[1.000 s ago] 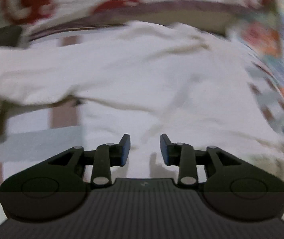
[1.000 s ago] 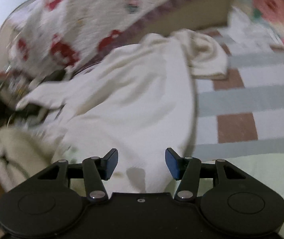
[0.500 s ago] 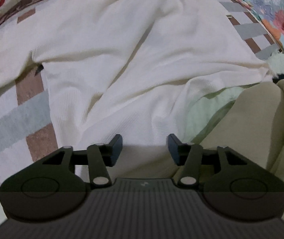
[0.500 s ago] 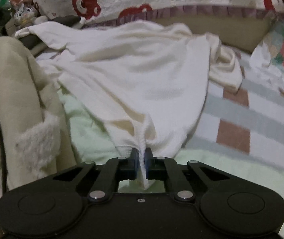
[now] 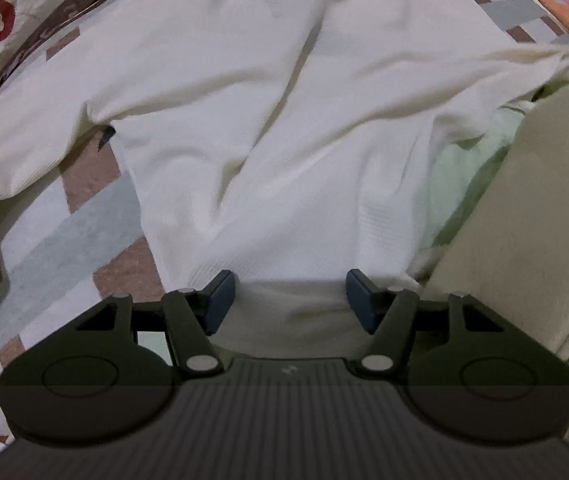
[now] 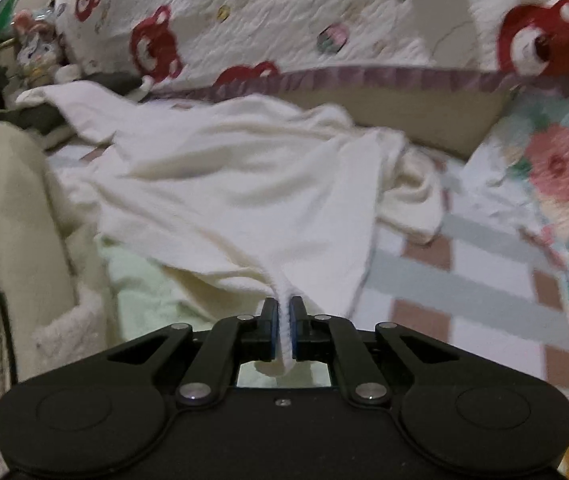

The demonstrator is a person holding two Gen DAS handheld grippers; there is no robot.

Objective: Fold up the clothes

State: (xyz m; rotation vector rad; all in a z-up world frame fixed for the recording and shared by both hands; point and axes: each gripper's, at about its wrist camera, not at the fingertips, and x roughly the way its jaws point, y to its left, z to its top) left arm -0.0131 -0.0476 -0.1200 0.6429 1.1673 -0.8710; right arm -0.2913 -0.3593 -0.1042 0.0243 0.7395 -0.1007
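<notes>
A cream long-sleeved top (image 5: pixel 284 112) lies spread and wrinkled on a checked bed cover (image 5: pixel 44 248). My left gripper (image 5: pixel 289 300) is open, its jaws wide apart at the top's hem edge, with the hem fabric between them. My right gripper (image 6: pixel 282 320) is shut on a bunched hem corner of the same top (image 6: pixel 244 184), which stretches away from it toward the far quilt. One sleeve (image 6: pixel 64 100) trails off to the far left in the right wrist view.
A beige fleecy garment (image 6: pixel 12 216) is piled at the left of the right wrist view and shows at the right of the left wrist view (image 5: pixel 532 208). A pale green cloth (image 6: pixel 144 280) lies under the top. A bear-print quilt (image 6: pixel 284 20) and floral quilt (image 6: pixel 556 168) border the bed.
My right gripper closed on the top's hem corner and has kept hold, pulling it taut. My left gripper opened wider and moved down to the hem.
</notes>
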